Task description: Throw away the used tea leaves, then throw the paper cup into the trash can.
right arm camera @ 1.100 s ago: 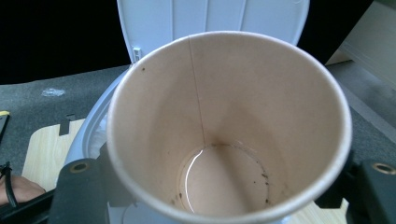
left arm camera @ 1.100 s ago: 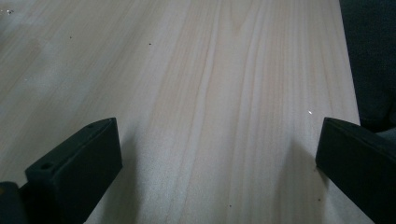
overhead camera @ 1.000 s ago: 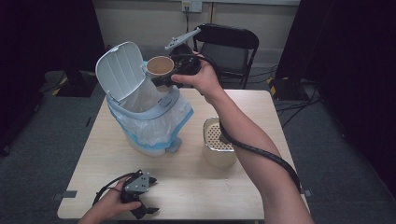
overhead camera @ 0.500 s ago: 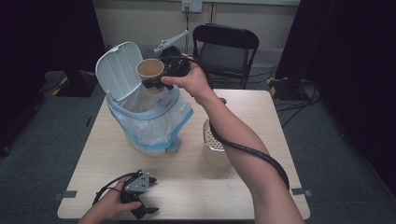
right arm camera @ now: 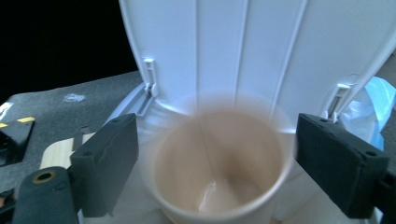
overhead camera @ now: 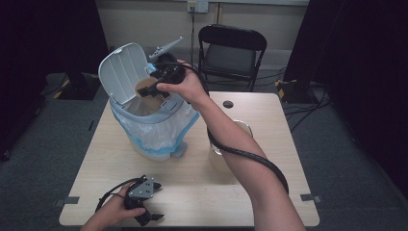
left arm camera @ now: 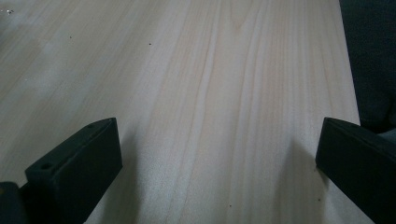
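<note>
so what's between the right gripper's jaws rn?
In the right gripper view, a blurred paper cup sits between the right gripper's open jaws, in front of the bin's raised white lid.

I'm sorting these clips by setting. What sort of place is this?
Probably a lab or studio set up for recording: a bare wooden table on grey carpet, dark curtains around it, and a folding chair by the wall.

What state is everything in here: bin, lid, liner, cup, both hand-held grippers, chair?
Bin: upright on the table.
Lid: open, tipped up and back.
Bag liner: fitted over the bin's rim.
Paper cup: blurred, mouth toward the camera, over the open bin.
Right hand-held gripper: open, jaws either side of the cup.
Left hand-held gripper: open, nothing between the jaws, low over the table.
Chair: unfolded, seat bare.
</note>
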